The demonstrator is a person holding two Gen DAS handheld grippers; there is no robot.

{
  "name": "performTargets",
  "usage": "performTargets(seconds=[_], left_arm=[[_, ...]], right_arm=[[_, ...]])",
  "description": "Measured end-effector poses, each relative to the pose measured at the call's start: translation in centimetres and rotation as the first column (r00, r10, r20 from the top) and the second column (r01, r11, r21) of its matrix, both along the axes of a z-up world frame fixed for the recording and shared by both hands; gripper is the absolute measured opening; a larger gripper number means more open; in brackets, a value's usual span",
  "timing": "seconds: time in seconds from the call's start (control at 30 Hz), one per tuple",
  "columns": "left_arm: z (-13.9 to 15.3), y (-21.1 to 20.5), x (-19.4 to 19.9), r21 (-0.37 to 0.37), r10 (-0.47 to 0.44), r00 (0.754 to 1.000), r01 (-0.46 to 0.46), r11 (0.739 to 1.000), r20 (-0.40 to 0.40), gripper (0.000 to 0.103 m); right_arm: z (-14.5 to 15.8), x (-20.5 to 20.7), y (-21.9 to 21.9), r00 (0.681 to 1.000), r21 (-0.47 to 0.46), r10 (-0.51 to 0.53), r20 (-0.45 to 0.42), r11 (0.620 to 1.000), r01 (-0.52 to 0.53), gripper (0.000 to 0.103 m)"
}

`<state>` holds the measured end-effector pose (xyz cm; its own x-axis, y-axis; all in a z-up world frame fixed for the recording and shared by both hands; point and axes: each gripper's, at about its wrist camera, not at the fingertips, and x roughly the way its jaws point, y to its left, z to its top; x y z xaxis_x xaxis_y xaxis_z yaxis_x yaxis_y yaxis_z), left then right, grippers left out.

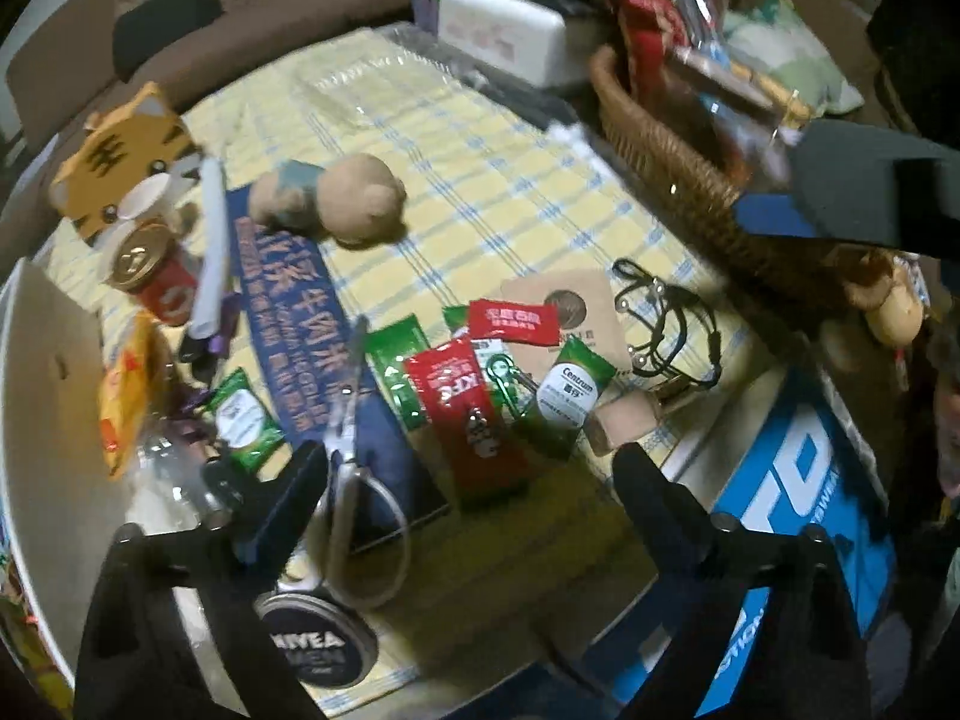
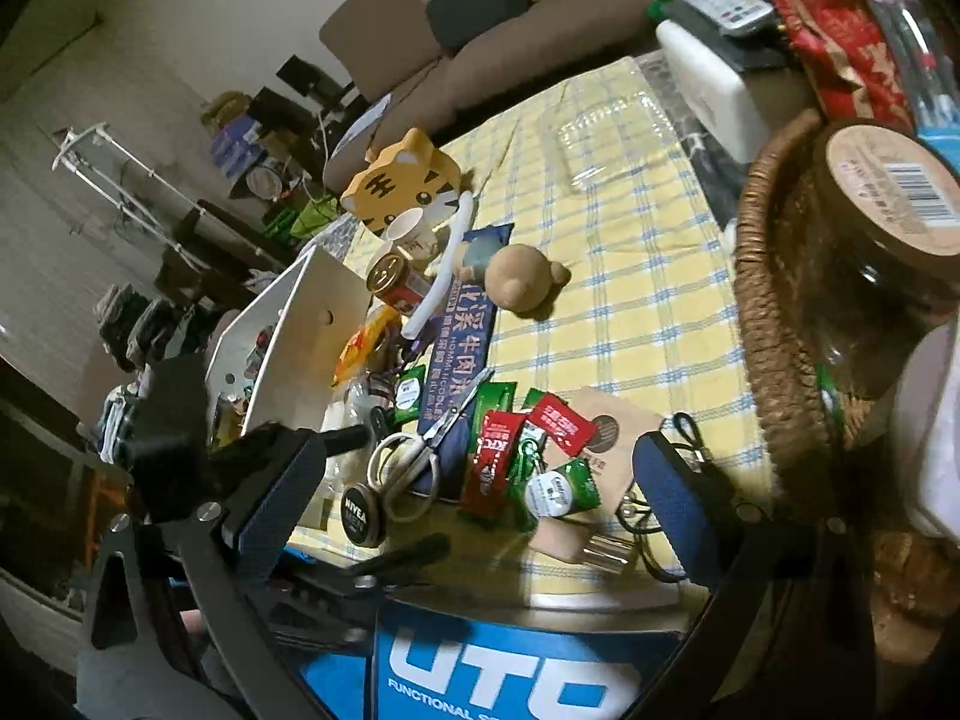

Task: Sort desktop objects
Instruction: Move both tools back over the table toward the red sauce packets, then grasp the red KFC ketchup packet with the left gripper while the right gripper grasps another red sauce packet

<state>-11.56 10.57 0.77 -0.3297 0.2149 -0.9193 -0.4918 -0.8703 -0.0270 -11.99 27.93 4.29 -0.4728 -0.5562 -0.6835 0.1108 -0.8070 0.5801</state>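
Observation:
On the yellow checked cloth point(image 1: 492, 192) lies a heap of small things: scissors point(image 1: 348, 450) on a dark blue packet point(image 1: 288, 300), a red KFC sachet point(image 1: 456, 396), green Centrum sachets point(image 1: 570, 396) and a round Nivea tin point(image 1: 315, 639). My left gripper point(image 1: 468, 474) hangs open just above them, pointing steeply down, one finger over the scissors' handles, the red sachet below the gap. In the right wrist view my right gripper point(image 2: 480, 498) stands open and empty over the table's near edge, with the scissors point(image 2: 420, 456), the tin point(image 2: 358, 513) and the left gripper point(image 2: 402, 489) ahead of it.
A wicker basket point(image 2: 762, 300) with a jar point(image 2: 882, 228) stands at the right. A white box point(image 2: 300, 348) stands at the left. Behind the heap lie a plush bear point(image 1: 354, 198), a tiger-faced box point(image 1: 120, 156) and a red can point(image 1: 150, 276). A black cord point(image 1: 672, 324) lies near the basket.

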Motion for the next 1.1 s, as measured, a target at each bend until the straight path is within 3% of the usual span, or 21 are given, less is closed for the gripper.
performTargets(seconds=[0.17, 0.23, 0.3, 0.43, 0.57, 0.63, 0.87, 1.1], left_arm=[[-1.4, 0.3, -1.0, 0.038, 0.020, 0.998, -0.023, 0.999, 0.064, 0.089], [-2.1, 0.5, -1.1, 0.036, 0.020, 0.997, -0.023, 0.999, 0.077, 0.083], [-2.7, 0.6, -1.4, 0.036, 0.033, 0.996, -0.036, 0.999, 0.084, 0.054], [-4.0, 0.3, -1.9, 0.067, 0.041, 0.991, -0.050, 0.997, 0.131, 0.052], [-4.7, 0.5, -2.1, 0.043, 0.055, 0.990, -0.062, 0.997, 0.131, 0.062], [-5.2, 0.3, -2.3, 0.052, 0.055, 0.987, -0.064, 0.997, 0.150, 0.061], [-5.0, -0.9, -2.8, 0.081, 0.082, 0.986, -0.094, 0.992, 0.147, 0.029], [-3.7, -2.5, -2.7, 0.143, 0.123, 0.987, -0.137, 0.980, 0.098, 0.029]], right_arm=[[-0.4, 0.0, 0.7, 1.000, -0.006, 0.001, 0.017, 1.000, -0.001, 0.098], [-0.4, 0.1, 0.7, 1.000, -0.005, 0.002, 0.015, 1.000, -0.002, 0.097], [-0.4, 0.1, 0.7, 1.000, -0.013, 0.007, 0.015, 1.000, -0.007, 0.090], [-0.8, -0.1, 0.4, 1.000, -0.025, 0.016, 0.025, 1.000, -0.016, 0.073], [-0.9, 0.0, 0.4, 0.999, -0.023, 0.016, 0.029, 1.000, -0.015, 0.072], [-1.0, -0.1, 0.3, 0.999, -0.020, 0.017, 0.029, 1.000, -0.016, 0.068], [-1.6, -0.5, 0.4, 0.999, -0.007, 0.012, 0.045, 1.000, -0.012, 0.064], [-2.2, -1.4, -0.2, 0.998, 0.033, 0.020, 0.054, 0.999, -0.022, 0.064]])
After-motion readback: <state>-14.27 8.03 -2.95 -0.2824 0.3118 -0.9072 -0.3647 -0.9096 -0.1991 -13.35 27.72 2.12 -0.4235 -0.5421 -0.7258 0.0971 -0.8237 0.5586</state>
